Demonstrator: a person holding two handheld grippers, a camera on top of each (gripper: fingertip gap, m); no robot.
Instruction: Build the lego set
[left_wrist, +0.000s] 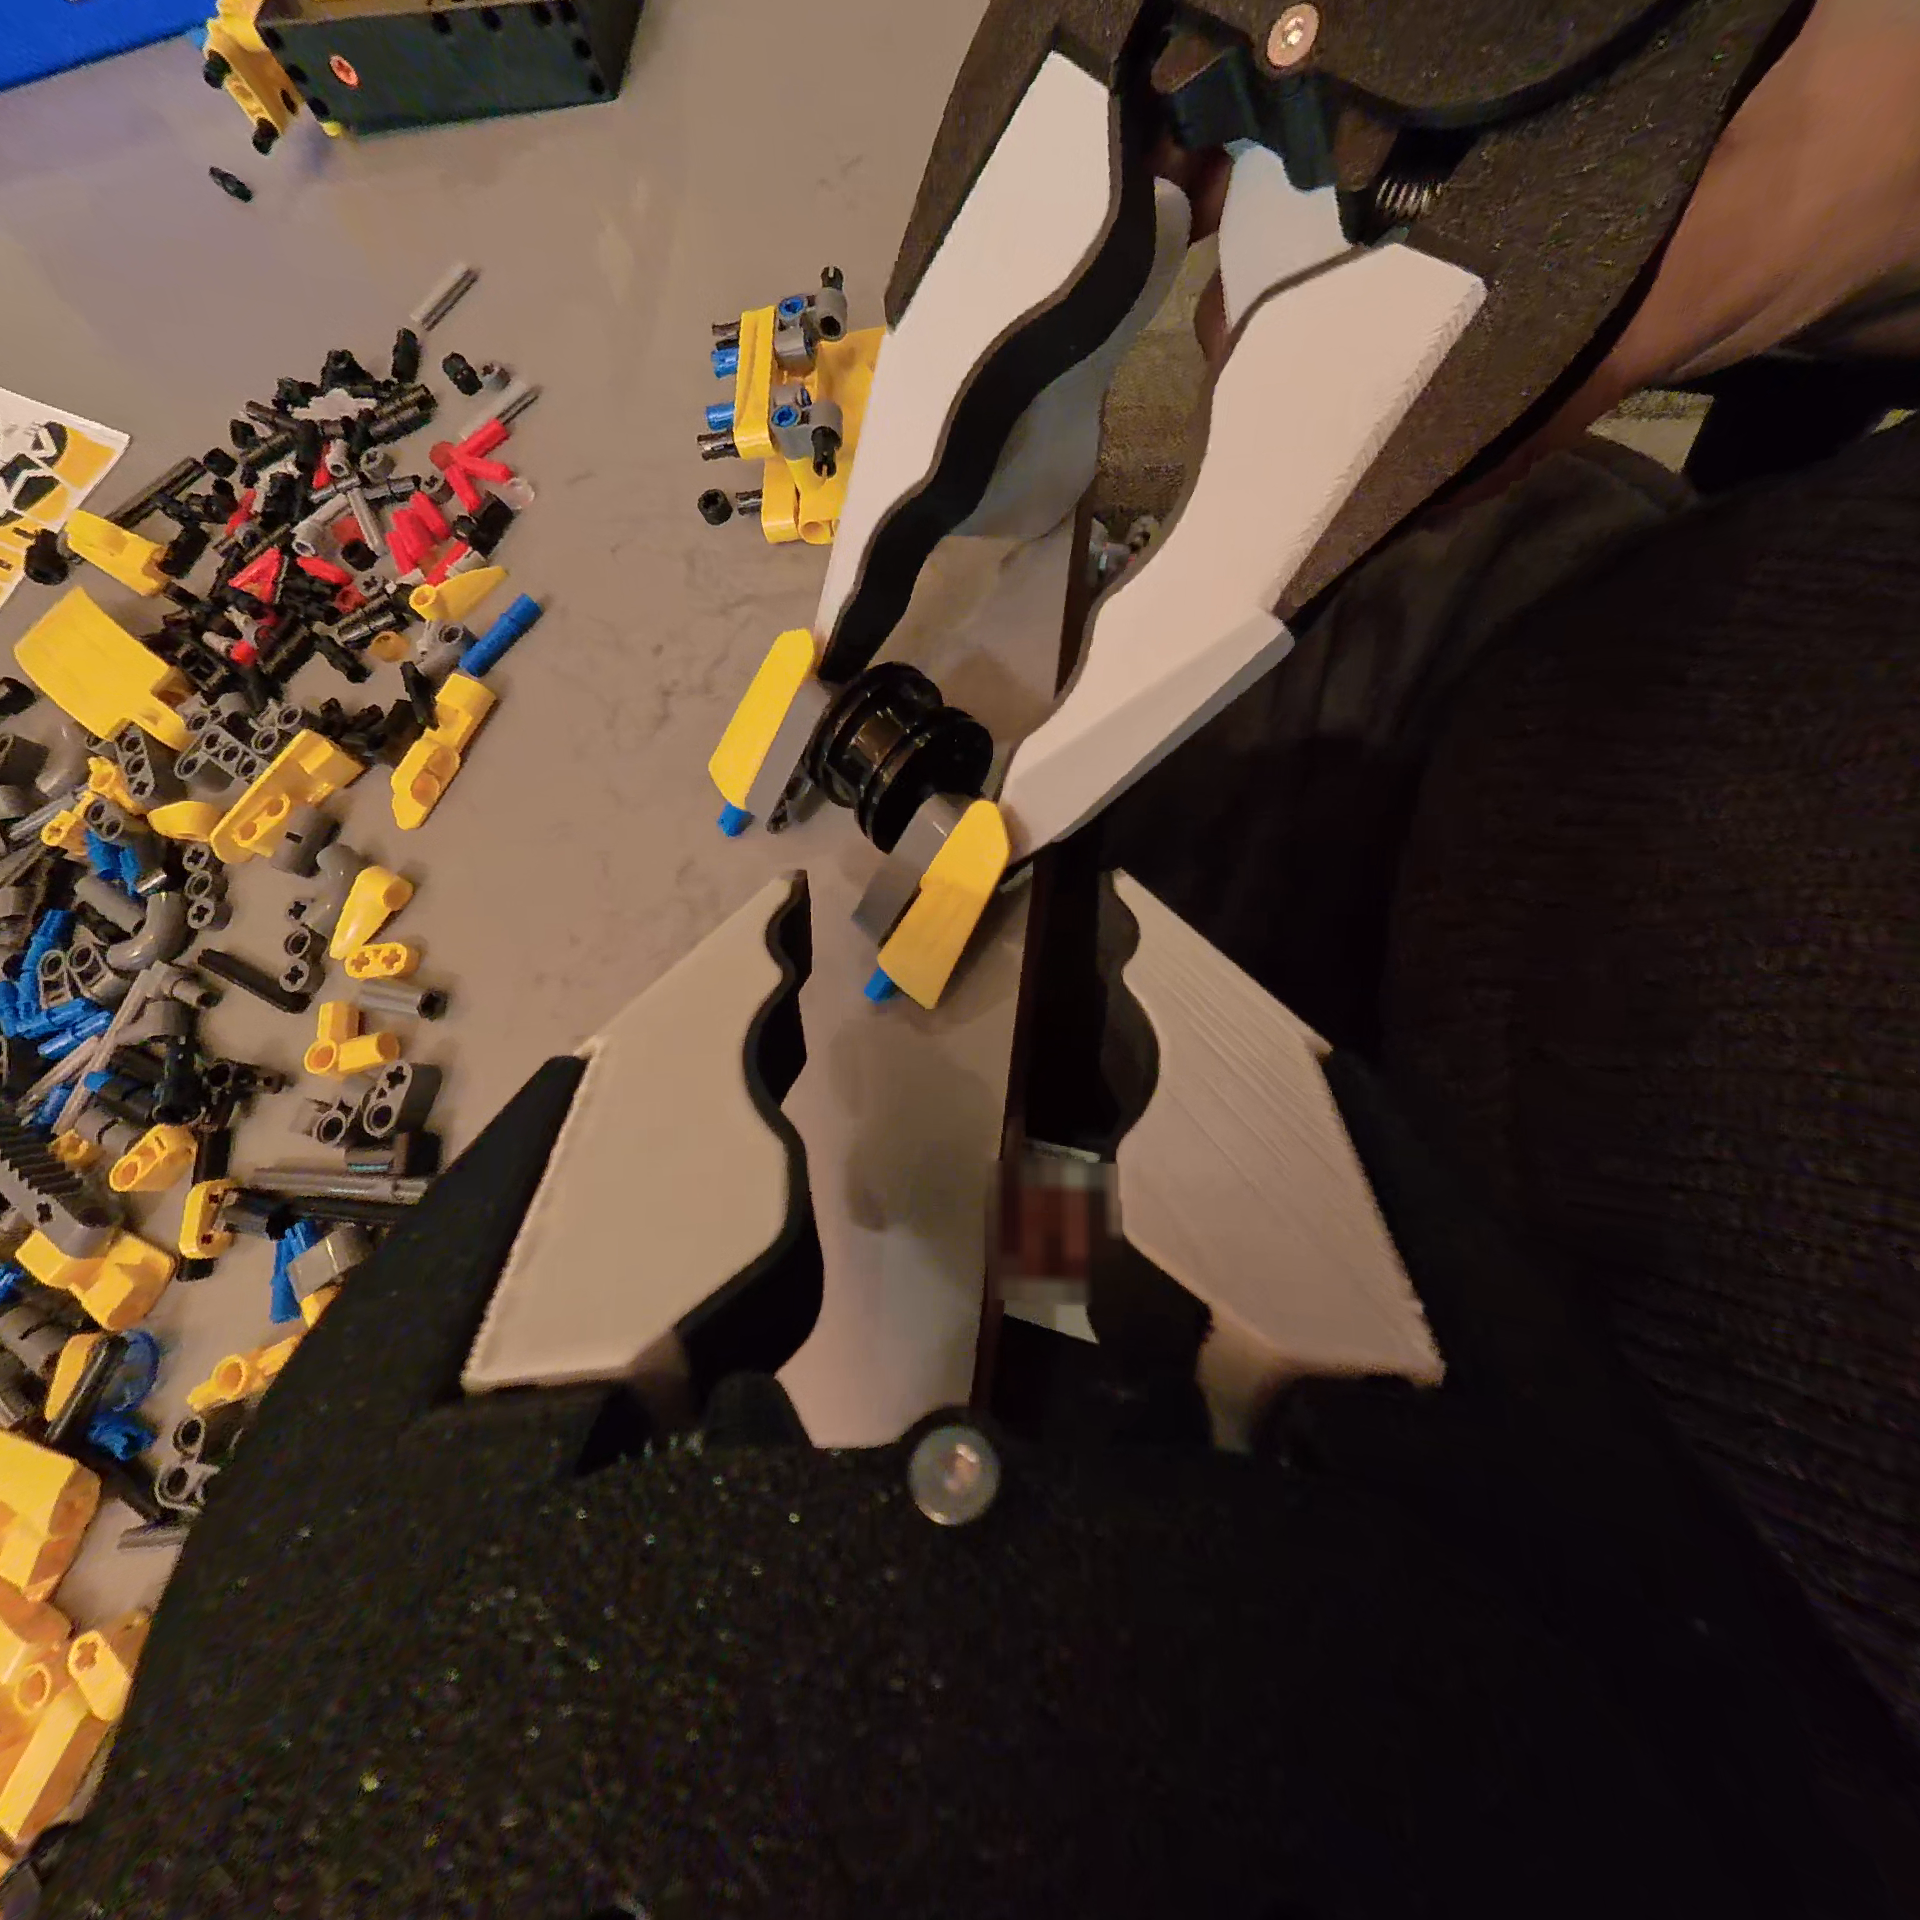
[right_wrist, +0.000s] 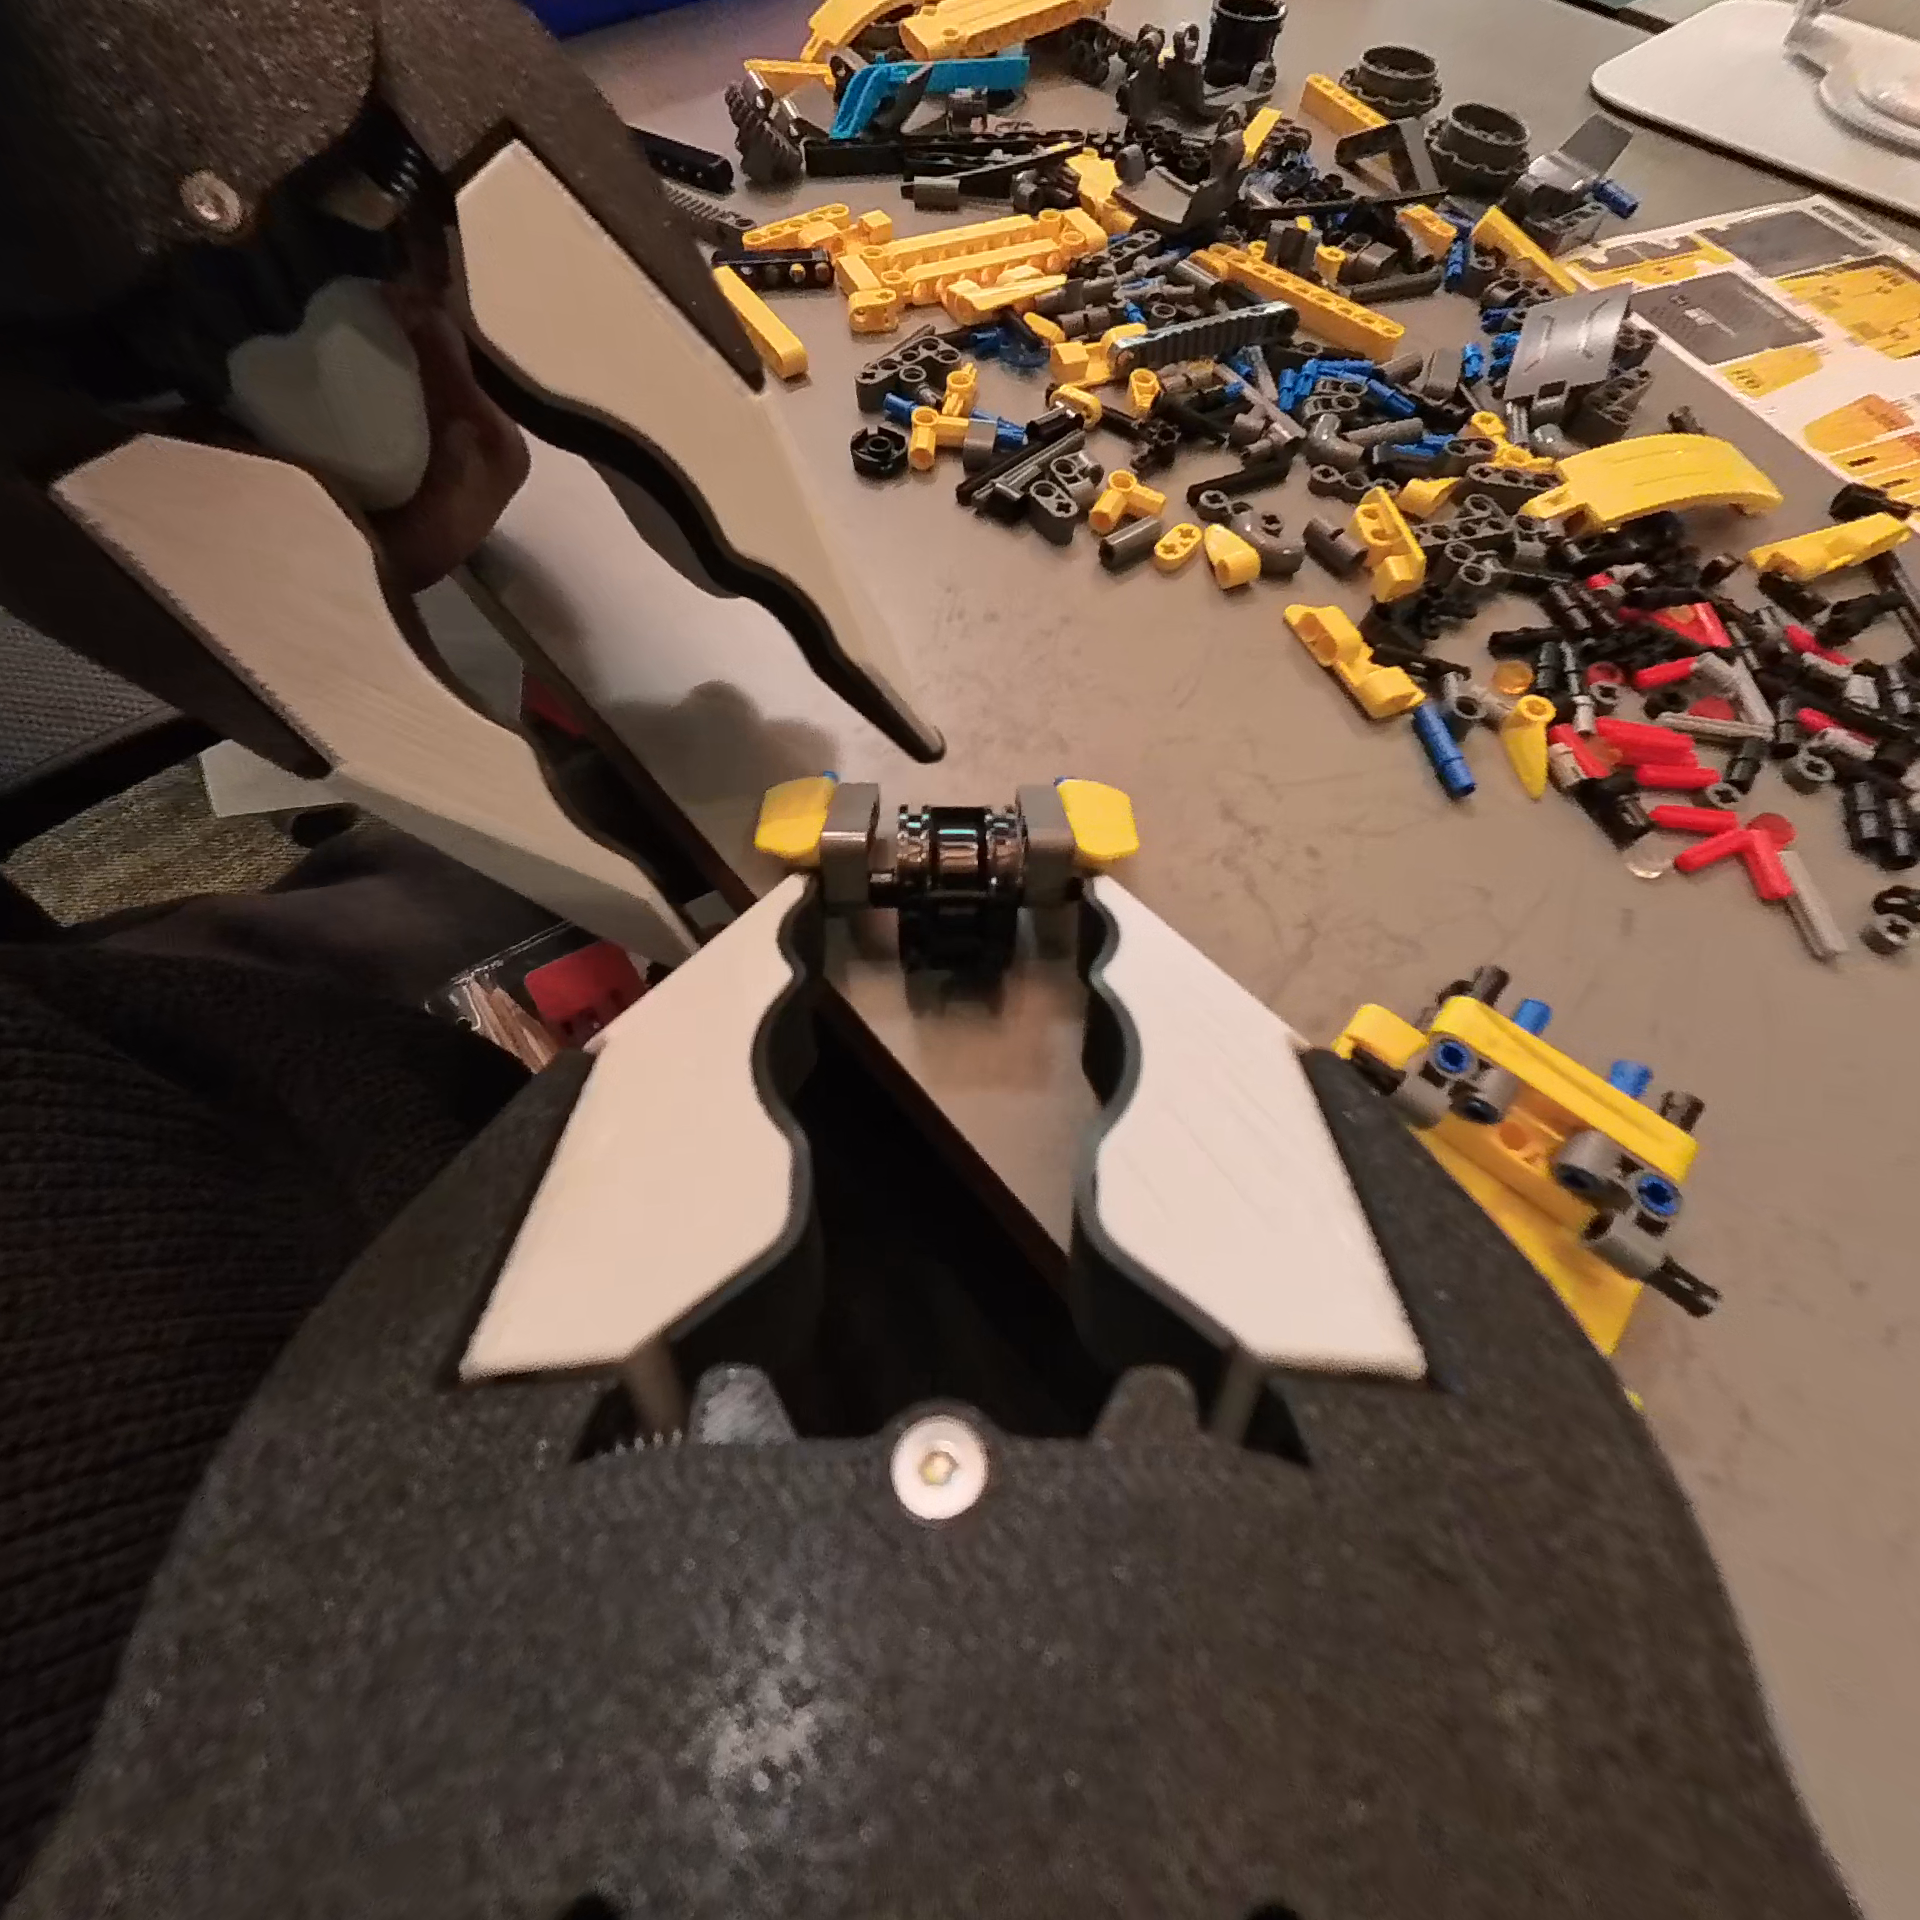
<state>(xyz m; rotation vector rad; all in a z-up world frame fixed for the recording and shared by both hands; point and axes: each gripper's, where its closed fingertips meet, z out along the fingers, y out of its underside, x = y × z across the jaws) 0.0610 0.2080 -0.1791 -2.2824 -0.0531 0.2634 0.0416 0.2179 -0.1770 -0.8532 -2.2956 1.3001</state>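
Note:
A small assembly (right_wrist: 948, 836) has a black spool in the middle, a grey beam on each side, and yellow end caps with blue pins. My right gripper (right_wrist: 948, 894) is shut on it by the grey beams and holds it just above the grey table (right_wrist: 1195, 831), near the table's edge. In the left wrist view the same assembly (left_wrist: 904, 753) sits between the right gripper's fingertips, which reach in from above. My left gripper (left_wrist: 956, 894) is open and empty, its tips just below the assembly's lower yellow cap (left_wrist: 940, 914). Its white fingers (right_wrist: 312, 644) show at upper left in the right wrist view.
A yellow sub-assembly with blue pins (right_wrist: 1538, 1153) lies on the table beside the grippers, also in the left wrist view (left_wrist: 790, 416). A wide pile of loose yellow, black, grey, red and blue parts (right_wrist: 1351, 416) covers the table beyond. A black box (left_wrist: 436, 52) and printed sheets (right_wrist: 1766, 332) lie farther off.

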